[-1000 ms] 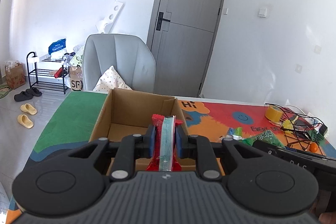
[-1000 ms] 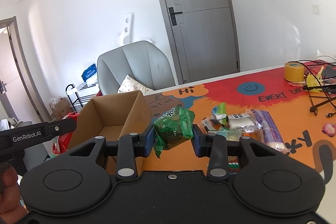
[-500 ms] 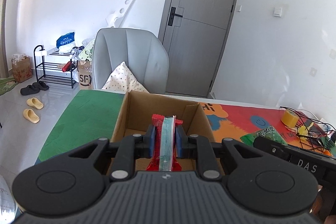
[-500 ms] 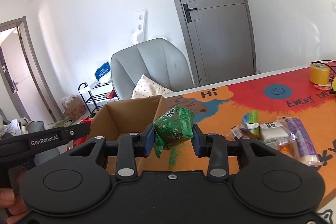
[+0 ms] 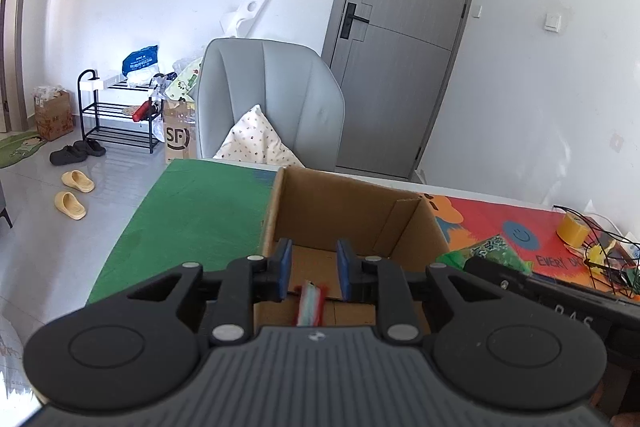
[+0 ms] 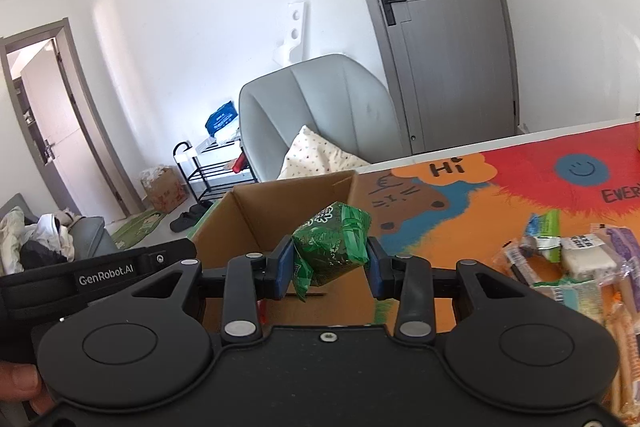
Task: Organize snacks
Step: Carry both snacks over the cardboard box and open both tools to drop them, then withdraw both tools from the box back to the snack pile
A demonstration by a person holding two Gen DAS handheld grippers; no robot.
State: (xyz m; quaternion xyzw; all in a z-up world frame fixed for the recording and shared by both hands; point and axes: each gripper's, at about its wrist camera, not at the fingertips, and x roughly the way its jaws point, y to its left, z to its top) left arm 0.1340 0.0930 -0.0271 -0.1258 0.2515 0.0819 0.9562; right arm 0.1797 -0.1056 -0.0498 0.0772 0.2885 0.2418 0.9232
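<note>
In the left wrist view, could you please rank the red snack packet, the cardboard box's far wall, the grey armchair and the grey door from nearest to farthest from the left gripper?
From the left gripper:
1. Red snack packet, just below its opening jaws.
2. Brown cardboard box's far wall, straight ahead.
3. Grey padded armchair, behind the table.
4. Grey door, back right.

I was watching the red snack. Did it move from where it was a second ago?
Yes. The red snack has slipped down out of the left tool, whose jaws are opening, and now sits lower, dropping into the cardboard box.
</note>
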